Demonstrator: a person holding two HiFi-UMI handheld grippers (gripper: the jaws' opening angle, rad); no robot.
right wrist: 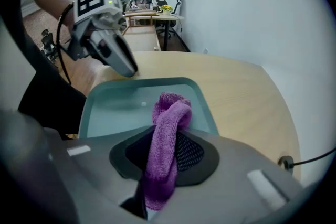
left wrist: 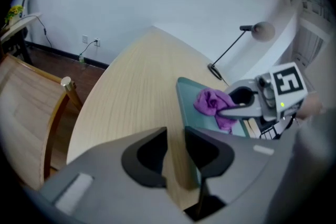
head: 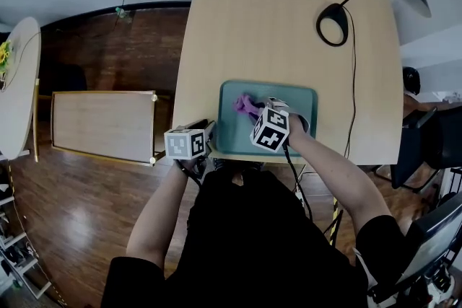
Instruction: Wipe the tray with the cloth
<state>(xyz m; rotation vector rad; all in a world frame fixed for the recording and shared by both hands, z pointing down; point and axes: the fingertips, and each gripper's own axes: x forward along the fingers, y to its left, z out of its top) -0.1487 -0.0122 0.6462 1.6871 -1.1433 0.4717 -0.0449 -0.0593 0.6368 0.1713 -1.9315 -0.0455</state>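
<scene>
My right hand-held gripper (right wrist: 165, 157) clenches the cloth (right wrist: 170, 113), my left hand-held gripper (left wrist: 176, 157) hangs released, so I should press down and sweep the whole tray (right wrist: 118, 105).

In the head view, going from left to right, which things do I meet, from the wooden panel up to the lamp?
wooden panel → left gripper → cloth → right gripper → lamp
</scene>
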